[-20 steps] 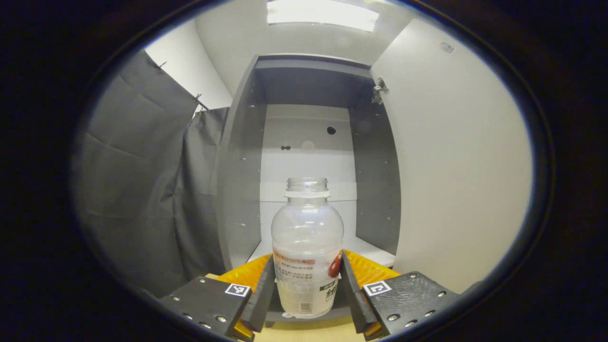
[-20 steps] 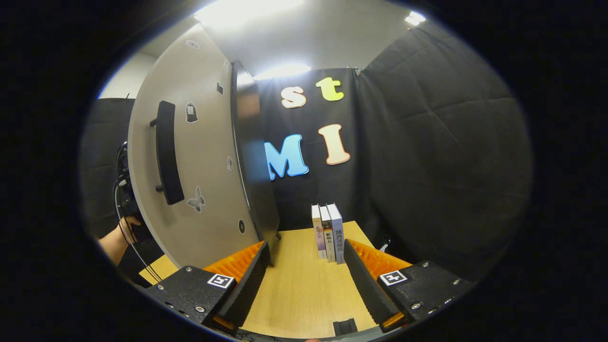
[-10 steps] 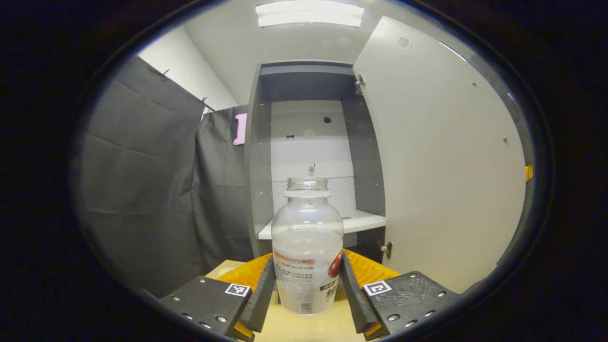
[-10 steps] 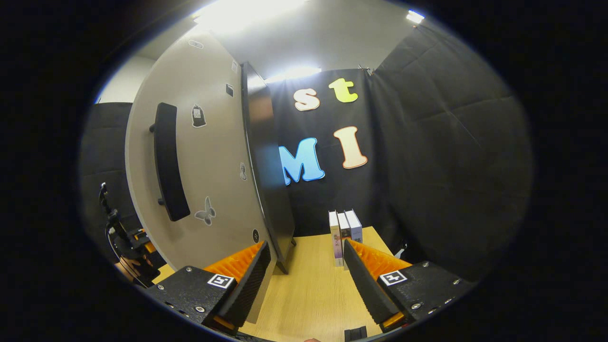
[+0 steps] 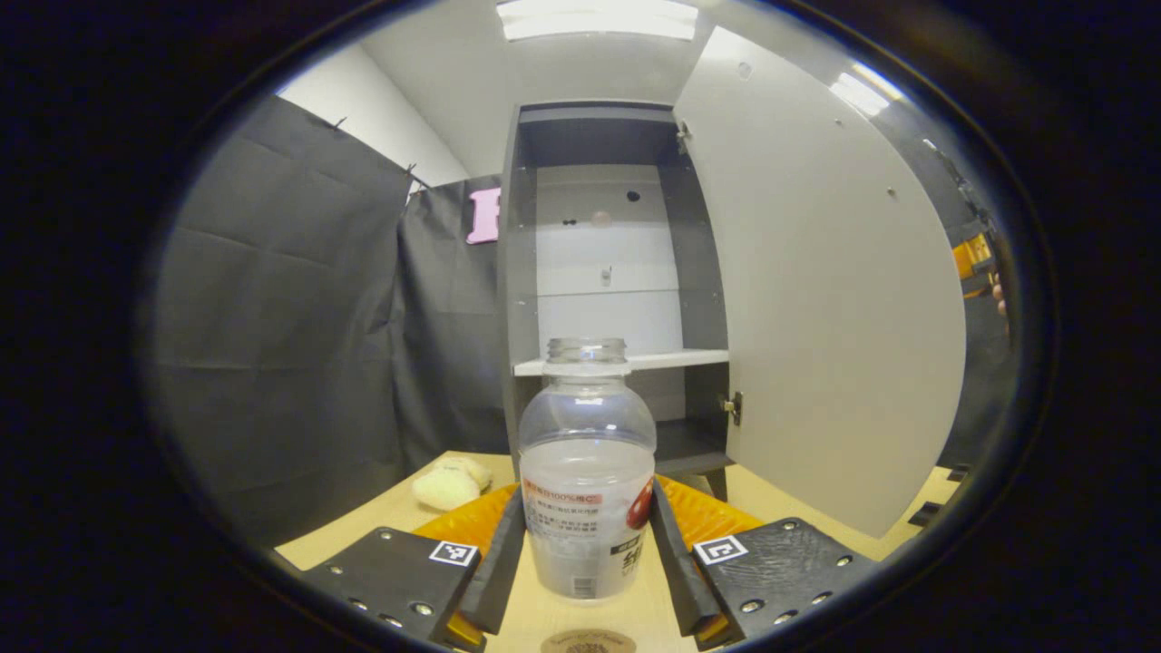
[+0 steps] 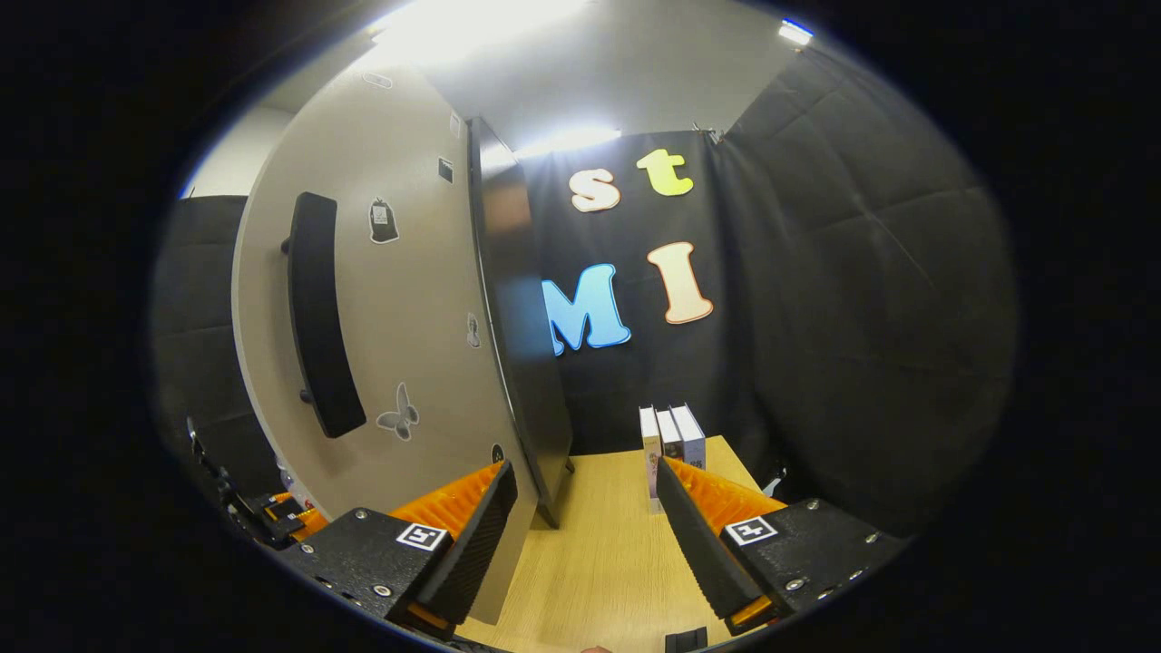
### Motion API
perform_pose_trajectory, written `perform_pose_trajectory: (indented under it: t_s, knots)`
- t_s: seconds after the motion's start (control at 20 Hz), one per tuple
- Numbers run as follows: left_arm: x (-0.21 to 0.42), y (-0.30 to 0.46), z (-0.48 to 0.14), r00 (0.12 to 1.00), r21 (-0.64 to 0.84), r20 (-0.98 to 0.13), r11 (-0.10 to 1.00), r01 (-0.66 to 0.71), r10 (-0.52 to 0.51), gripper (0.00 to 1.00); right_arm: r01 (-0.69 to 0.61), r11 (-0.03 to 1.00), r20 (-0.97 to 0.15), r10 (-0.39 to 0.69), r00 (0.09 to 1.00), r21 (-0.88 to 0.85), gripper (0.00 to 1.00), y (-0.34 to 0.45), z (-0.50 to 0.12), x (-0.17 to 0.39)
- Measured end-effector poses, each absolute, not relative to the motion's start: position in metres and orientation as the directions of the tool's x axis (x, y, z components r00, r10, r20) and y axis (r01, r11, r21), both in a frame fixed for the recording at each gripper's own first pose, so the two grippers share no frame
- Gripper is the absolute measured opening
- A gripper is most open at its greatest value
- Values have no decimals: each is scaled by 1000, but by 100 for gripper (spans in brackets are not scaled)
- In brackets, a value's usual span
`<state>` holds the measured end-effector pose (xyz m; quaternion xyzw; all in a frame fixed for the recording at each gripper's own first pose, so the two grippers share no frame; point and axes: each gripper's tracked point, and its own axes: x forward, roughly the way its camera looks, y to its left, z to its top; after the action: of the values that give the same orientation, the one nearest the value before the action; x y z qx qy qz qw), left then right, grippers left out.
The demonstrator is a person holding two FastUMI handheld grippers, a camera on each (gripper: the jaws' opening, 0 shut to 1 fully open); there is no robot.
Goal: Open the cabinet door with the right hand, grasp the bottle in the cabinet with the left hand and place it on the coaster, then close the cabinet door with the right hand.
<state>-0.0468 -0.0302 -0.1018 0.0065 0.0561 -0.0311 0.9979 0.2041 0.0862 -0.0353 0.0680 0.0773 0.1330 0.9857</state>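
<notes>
Vs 1 s ago: the bottle (image 5: 587, 472) is now out of the cabinet (image 5: 606, 272), which stands farther ahead of the left gripper (image 5: 587, 553); table (image 5: 798, 503) and coaster (image 5: 588, 642) came into view. Left gripper is clamped on the bottle, upright between both fingers, just above the coaster below the tips. Right gripper (image 6: 585, 535) is spread w/ nothing inside; cabinet door (image 6: 381, 299) is to its left, books (image 6: 671, 440) ahead.

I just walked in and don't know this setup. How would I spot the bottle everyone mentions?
Find the tall grey cabinet with its door swung open. On the wooden table in front of it, the left gripper holds the bottle between its two fingers. It is clear plastic, capless, with a printed label, unlike the pale lump nearby.
</notes>
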Motion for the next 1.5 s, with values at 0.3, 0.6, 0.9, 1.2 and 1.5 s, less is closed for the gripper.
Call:
perform_pose_trajectory:
  t_s: [0.3, 0.6, 0.9, 1.2, 1.5]
  knots:
    - [-79, -24, -160, 988, -15, -155, 1000, 15, -17, 71, -245, 960, -166, 265, 950, 135, 91, 89, -41, 202]
    - [-88, -19, -209, 981, -1, -196, 1000, -7, 7, 75, -236, 966, -189, 253, 949, 110, 95, 94, -48, 201]
    - [-90, -17, -243, 974, -34, -226, 999, -21, 12, 71, -274, 961, -206, 278, 938, 45, 95, 108, -50, 197]
    - [-97, -16, -240, 973, -14, -228, 999, -38, 34, 78, -310, 949, -201, 314, 928, 53, 95, 123, -37, 195]
    - [-98, -21, -181, 986, -5, -165, 999, -37, 36, 81, -315, 947, -157, 321, 934, 61, 95, 118, -11, 194]
